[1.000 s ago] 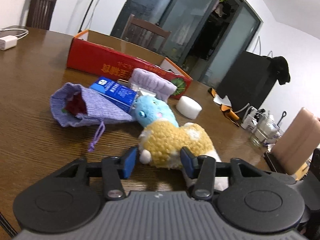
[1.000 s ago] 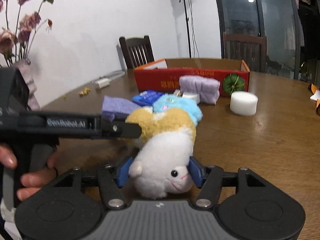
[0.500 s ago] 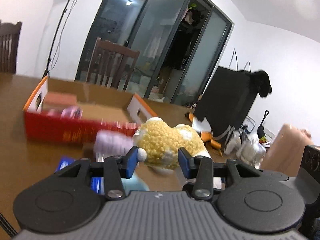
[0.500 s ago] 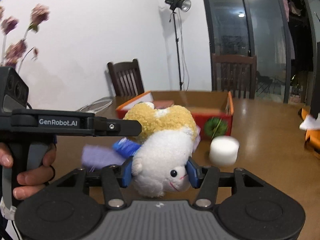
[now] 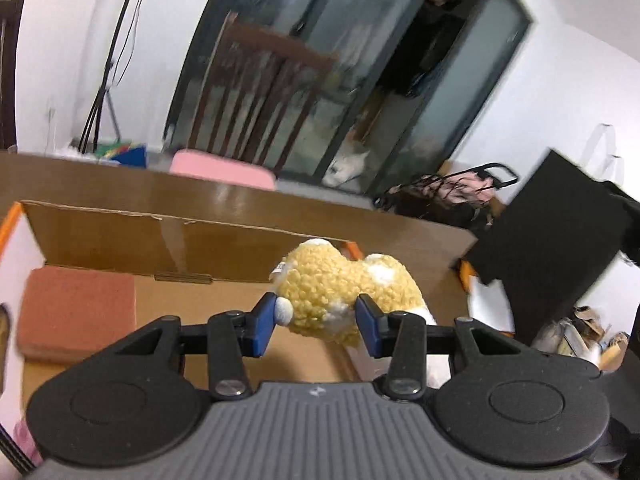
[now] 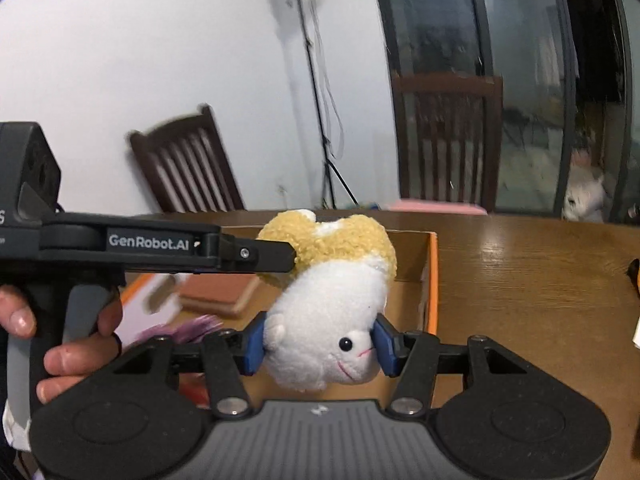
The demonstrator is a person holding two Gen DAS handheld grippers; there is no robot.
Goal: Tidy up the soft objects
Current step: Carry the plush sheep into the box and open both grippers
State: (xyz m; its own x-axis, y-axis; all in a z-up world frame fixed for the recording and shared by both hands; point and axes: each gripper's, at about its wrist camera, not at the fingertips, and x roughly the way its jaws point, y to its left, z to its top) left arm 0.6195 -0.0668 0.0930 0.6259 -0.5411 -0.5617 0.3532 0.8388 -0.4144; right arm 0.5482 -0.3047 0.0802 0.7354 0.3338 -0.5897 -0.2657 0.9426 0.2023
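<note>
Both grippers carry 1 plush toy (image 6: 332,304) between them, lifted clear of the table (image 6: 532,280) and hanging over the open cardboard box (image 5: 120,236). The left gripper (image 5: 316,324) clamps the yellow woolly back end; the right gripper (image 6: 320,344) clamps the white head, blue pads pressed in at both cheeks. In the right view the left gripper's finger (image 6: 256,254) reaches in from the left to the yellow part, a hand (image 6: 60,344) on its handle.

The toy sits over the right half of the box, near its orange right wall (image 6: 432,280). Inside, a brown pad (image 5: 76,308) lies at the left and something purple (image 6: 188,328) shows near the front; the floor under the toy looks bare.

The step in hand appears to be the drop into the box. To do it well, both grippers should go down together so the toy is not stretched or twisted, and shift a little left, away from the right wall, before letting go. Release is best made low, both sides at once: if 1 side opens first, the toy may swing and catch on the rim.
</note>
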